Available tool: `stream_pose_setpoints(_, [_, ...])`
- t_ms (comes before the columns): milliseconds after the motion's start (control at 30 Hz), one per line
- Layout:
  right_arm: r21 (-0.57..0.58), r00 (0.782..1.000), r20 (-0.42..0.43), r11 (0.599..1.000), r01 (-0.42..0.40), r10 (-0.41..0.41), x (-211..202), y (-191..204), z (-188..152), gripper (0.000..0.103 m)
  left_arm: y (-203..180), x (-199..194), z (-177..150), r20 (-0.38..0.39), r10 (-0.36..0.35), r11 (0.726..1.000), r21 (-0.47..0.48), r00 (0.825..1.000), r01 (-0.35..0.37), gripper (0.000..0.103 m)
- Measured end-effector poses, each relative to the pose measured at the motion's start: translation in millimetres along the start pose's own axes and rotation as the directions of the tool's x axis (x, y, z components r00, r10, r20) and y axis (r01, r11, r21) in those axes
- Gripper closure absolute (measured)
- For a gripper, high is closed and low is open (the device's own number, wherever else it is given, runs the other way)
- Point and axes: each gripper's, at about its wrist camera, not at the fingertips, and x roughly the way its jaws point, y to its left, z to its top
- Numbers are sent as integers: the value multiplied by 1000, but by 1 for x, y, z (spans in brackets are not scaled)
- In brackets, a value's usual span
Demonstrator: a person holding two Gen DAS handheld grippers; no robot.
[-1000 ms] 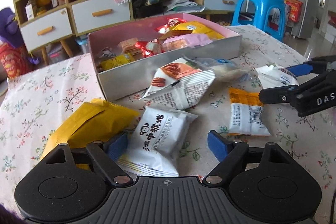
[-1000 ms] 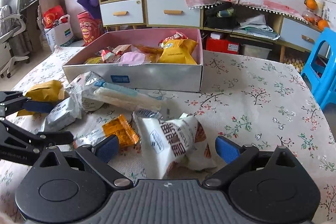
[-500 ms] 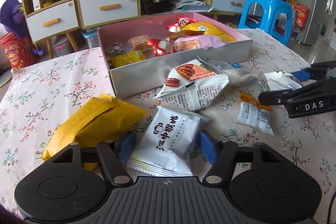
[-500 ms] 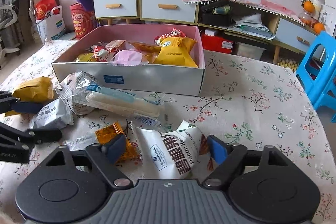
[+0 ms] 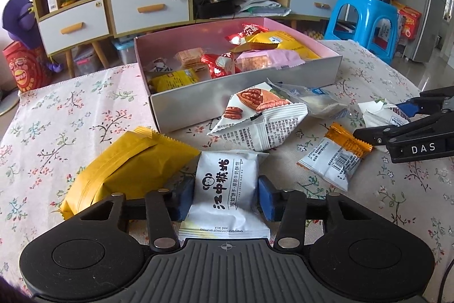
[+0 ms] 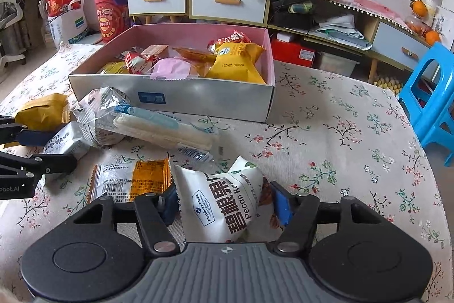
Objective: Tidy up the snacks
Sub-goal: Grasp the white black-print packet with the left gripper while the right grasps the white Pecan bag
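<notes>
A white biscuit packet (image 5: 227,189) with a monkey logo lies on the flowered tablecloth. My left gripper (image 5: 225,195) is closing on it, and both blue pads touch its sides. In the right wrist view, my right gripper (image 6: 224,200) is closing on a white pecan packet (image 6: 221,203), with its pads against the packet's edges. The pink-lined snack box (image 5: 244,93) stands behind, holding several packets. From the left wrist view the right gripper (image 5: 380,119) shows at the right edge.
A yellow packet (image 5: 124,163) lies left of the biscuit packet. A pecan-print packet (image 5: 261,121), an orange-and-white packet (image 5: 334,158) and a clear bag of long wafers (image 6: 159,124) lie before the box (image 6: 198,97). A blue stool (image 6: 431,104) stands by the table's right.
Both grippers' jaws have narrowed from wide open until the pads meet their packets. The white biscuit packet and the pecan packet look squeezed narrower. Neither hand has shifted much.
</notes>
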Motion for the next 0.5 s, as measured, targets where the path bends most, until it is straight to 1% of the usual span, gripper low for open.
stream_pose_setpoints(267, [12, 1000, -18, 1000, 13, -13, -4, 2, 7, 50, 3, -2, 3, -23, -17, 999, -50, 1000, 16, 60])
stream_pose_setpoints(500, [51, 999, -49, 999, 13, -11, -8, 3, 14, 50, 3, -4, 5, -52, -38, 996, -85, 998, 34, 60])
